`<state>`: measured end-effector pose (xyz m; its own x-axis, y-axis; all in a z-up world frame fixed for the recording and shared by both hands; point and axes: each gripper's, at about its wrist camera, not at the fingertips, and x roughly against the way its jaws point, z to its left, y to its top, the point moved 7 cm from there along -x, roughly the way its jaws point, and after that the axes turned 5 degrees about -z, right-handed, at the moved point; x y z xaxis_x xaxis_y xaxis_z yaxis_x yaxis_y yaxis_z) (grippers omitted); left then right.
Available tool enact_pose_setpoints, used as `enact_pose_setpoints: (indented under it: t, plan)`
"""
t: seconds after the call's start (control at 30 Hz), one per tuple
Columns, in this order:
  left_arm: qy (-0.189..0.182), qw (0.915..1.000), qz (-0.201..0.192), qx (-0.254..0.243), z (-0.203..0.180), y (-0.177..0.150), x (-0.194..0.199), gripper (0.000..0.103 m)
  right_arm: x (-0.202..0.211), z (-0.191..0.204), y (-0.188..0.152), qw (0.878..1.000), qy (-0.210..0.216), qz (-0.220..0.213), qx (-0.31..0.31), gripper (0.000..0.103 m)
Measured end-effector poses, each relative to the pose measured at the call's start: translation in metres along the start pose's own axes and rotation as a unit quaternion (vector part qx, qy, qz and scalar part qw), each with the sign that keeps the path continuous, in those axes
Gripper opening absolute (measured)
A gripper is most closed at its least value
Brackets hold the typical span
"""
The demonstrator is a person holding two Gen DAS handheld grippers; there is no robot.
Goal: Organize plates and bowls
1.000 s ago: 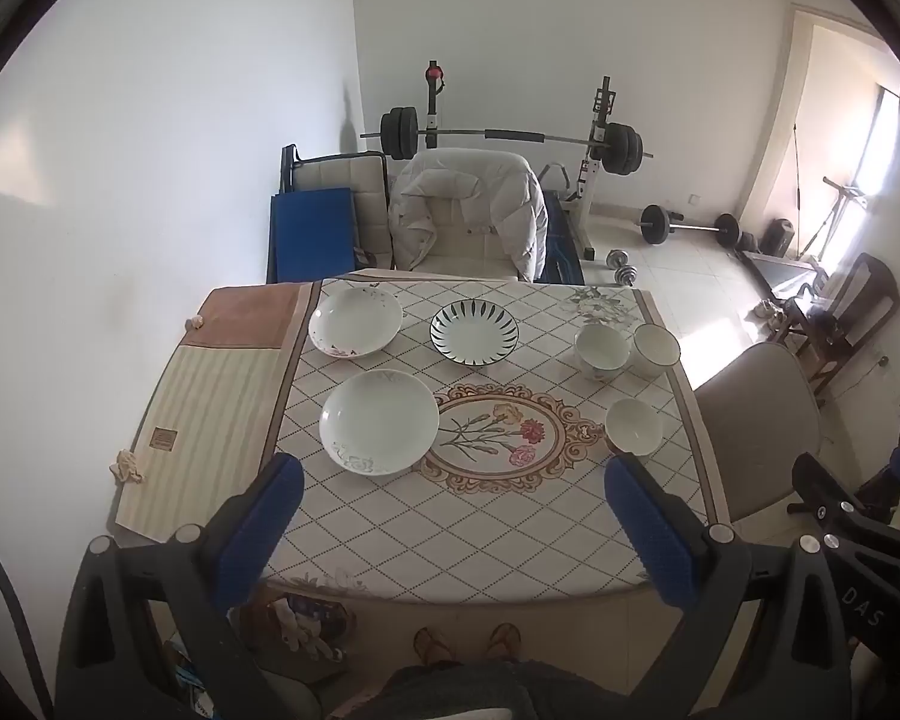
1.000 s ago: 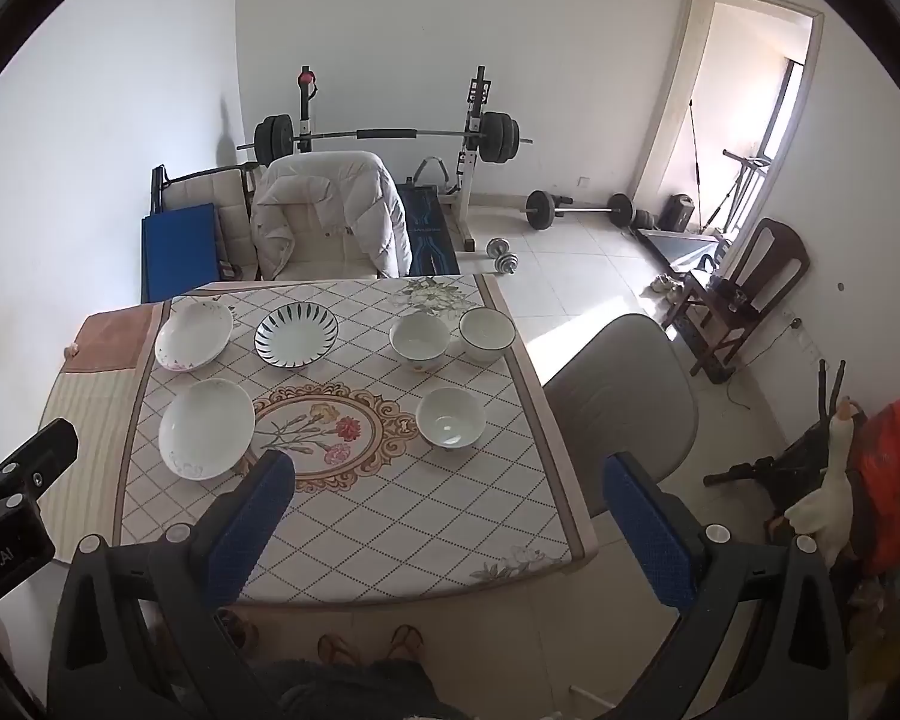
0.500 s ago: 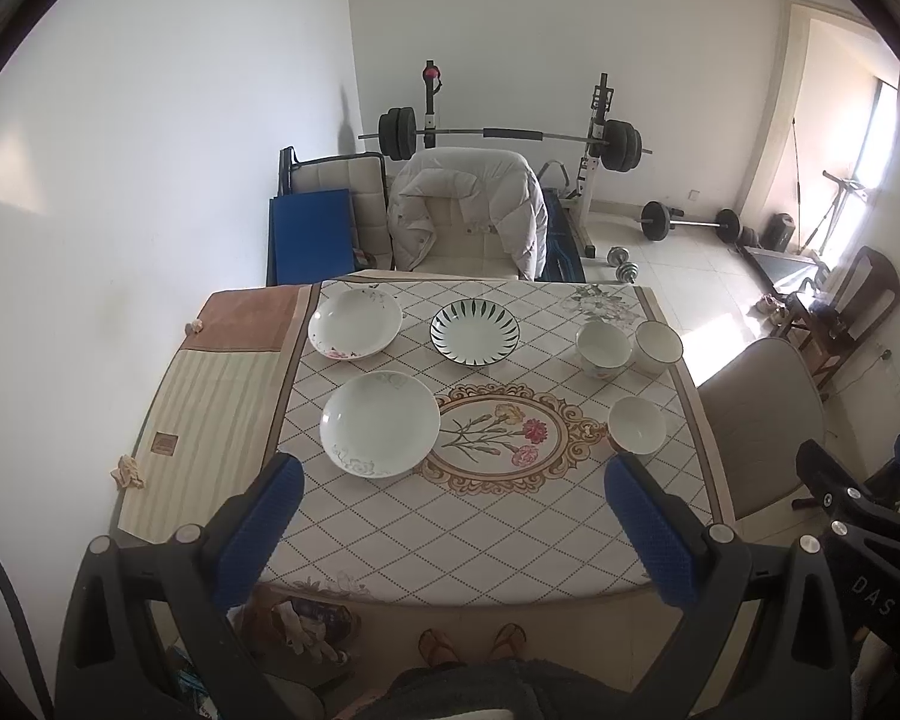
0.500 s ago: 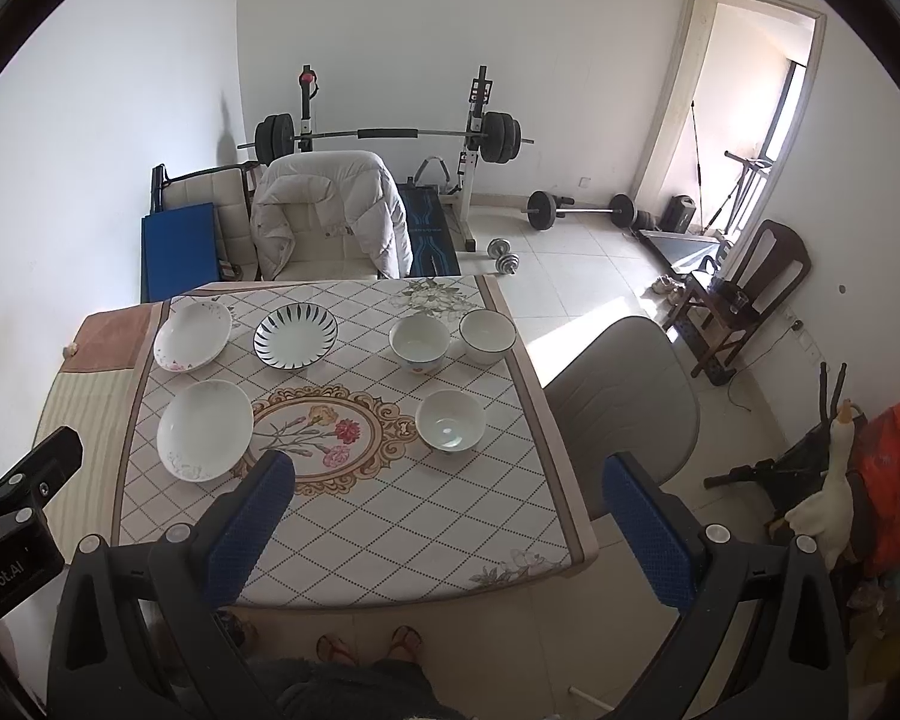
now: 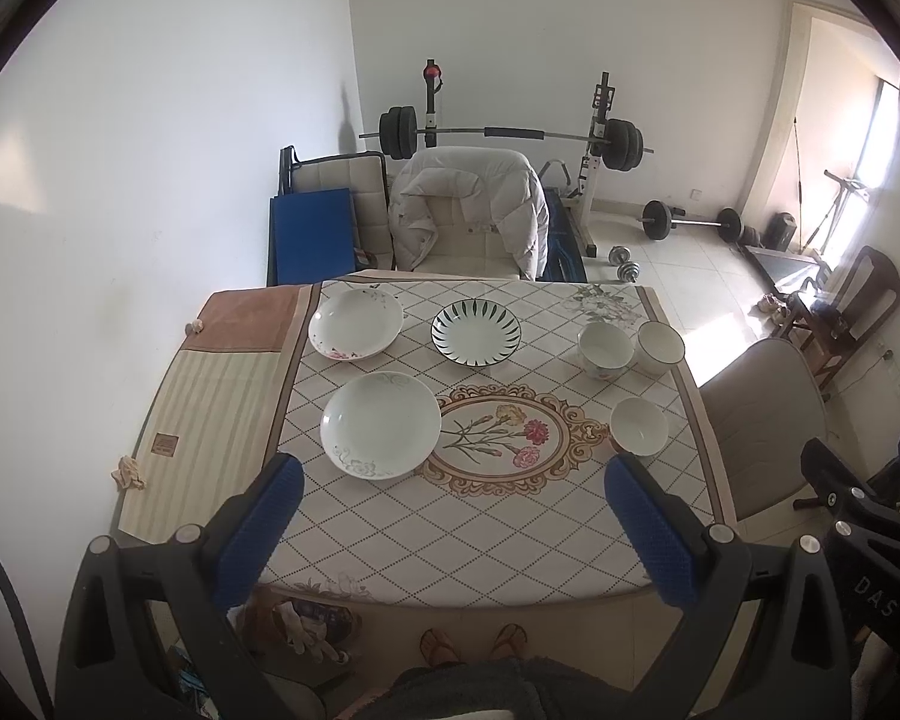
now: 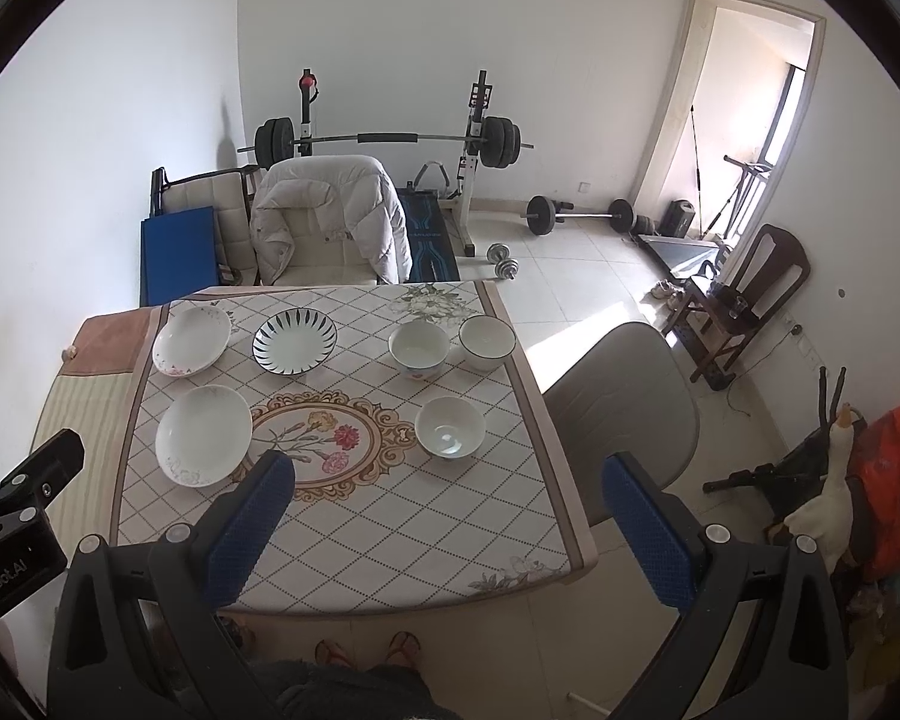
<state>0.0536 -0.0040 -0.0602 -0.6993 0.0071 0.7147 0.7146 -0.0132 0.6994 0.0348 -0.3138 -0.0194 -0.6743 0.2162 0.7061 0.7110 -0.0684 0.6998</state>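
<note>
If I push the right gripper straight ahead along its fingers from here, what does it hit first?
Probably the small plain white bowl nearest the table's right edge: it lies almost midway between the open right gripper fingers, apart from the other bowls. The gripper is high above the patterned tablecloth, so depth is uncertain.

Near table strip: bare cloth is lying open in front of the large white plate [image 5: 380, 423] and small bowl [image 5: 638, 426].
Centre: the floral medallion [image 5: 501, 432] is sitting uncovered between them.
Far row: two plates and two bowls are crowding it.
Right edge: a grey chair [image 6: 621, 414] is standing alongside.
</note>
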Motion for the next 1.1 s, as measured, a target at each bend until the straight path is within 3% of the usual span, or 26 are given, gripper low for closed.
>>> enact_pose_setpoints:
  t: [1.1]
  plan:
    - [-0.001,1.0,-0.001,0.001,-0.0059,0.0019,-0.0003,0.103,0.004,0.0001,0.0057,1.0,-0.006,-0.006,0.001,0.103]
